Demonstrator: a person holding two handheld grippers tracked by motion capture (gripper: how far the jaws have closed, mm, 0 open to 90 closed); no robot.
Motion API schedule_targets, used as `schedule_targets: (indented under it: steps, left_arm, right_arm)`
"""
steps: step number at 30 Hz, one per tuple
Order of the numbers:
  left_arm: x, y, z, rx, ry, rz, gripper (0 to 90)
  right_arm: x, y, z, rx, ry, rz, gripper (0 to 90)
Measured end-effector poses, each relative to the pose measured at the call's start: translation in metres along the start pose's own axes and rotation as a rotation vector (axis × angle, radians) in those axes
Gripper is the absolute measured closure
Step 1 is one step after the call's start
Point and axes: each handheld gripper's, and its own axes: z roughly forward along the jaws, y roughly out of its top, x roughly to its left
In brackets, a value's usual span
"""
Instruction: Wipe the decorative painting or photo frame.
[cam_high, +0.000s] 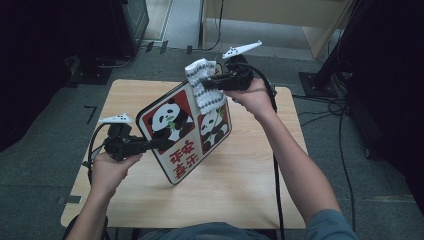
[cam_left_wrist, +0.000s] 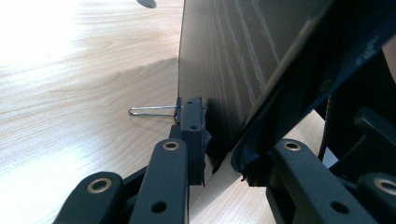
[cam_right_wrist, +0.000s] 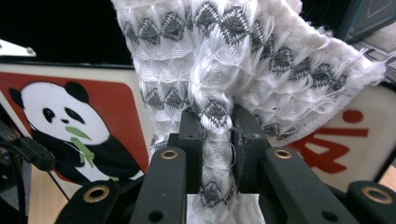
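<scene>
Panda board and cloth are the two things in hand; the right gripper has its jaws pressed tight on a bunched fold of the white, grey-patterned cloth, which hangs over the board's upper edge; the left gripper has its jaws clamped on the board's left edge, one jaw on the printed face and the other on the dark back.

Outward from the jaws, each hand comes up from the near edge of the table; the board stands raised above the middle of the tabletop, tilted, with its printed face toward the person.

By the look of it, the step in hand is wiping the board's face, with the cloth set near the top right corner; the next move probably calls for drawing the cloth down across the pandas while the left gripper keeps the board steady.

Its long axis runs slantwise, from the lower corner near the tabletop's middle up toward the far edge; the red characters read upside down from the person's side.
</scene>
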Motion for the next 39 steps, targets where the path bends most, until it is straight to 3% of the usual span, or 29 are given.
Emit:
schedule_targets:
  steps: [39]
  left_arm:
    - [-0.001, 0.000, 0.001, 0.003, 0.000, 0.015, 74.9]
  right_arm:
    - [-0.012, -0.050, 0.018, 0.037, 0.030, 0.046, 77.3]
